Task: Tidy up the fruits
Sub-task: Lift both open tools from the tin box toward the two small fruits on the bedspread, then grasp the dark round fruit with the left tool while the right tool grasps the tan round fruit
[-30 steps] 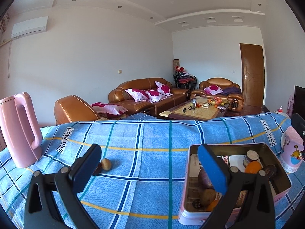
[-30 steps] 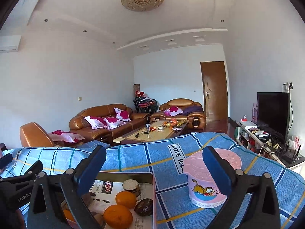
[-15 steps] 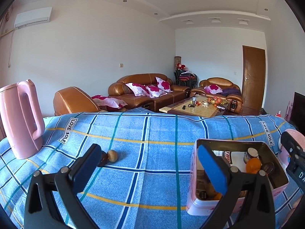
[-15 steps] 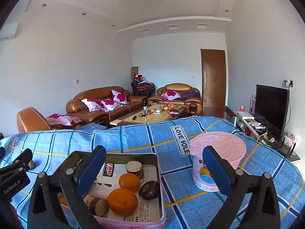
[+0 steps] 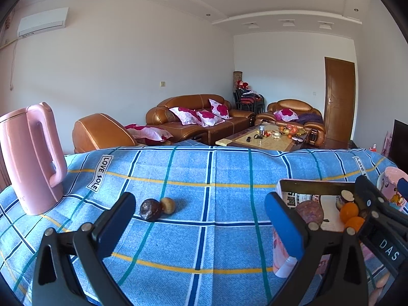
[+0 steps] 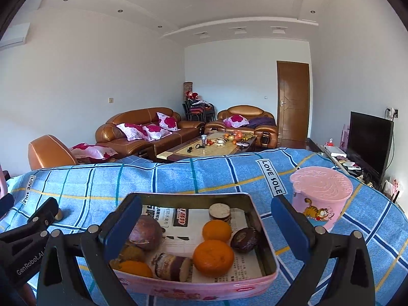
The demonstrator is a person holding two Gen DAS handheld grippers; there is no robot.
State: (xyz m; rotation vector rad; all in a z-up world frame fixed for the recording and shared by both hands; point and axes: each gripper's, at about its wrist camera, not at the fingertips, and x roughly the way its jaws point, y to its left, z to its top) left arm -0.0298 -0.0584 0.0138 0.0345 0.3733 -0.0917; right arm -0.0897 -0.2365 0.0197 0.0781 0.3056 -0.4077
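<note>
Two fruits are left outside the tin, as far as I can see: a dark wrinkled fruit (image 5: 150,209) and a small tan fruit (image 5: 167,205), touching each other on the blue checked cloth (image 5: 209,229). Taking the pink tin (image 6: 199,284) as my landmark, they lie well to its left, between it and the pink kettle (image 5: 33,158), which stands further left again.

My left gripper (image 5: 199,232) hangs above the cloth with its blue pads spread wide and nothing between them; the dark fruit sits just beyond the left pad.

Inside the tin, on printed paper, most of the job looks done. At the left lies a large purple-brown fruit (image 6: 144,232); near the front wall, a cut purple-skinned piece (image 6: 169,266) and a half-hidden orange (image 6: 135,267). Two oranges (image 6: 213,256) sit in the middle, a round sliced piece (image 6: 219,211) behind them, and a dark wrinkled fruit to their right.

My right gripper (image 6: 204,232) hovers over the tin, pads wide apart and empty. To the right of the tin stands a pink lidded cup (image 6: 320,196).

I judge the remaining work to be collecting the two loose fruits.
</note>
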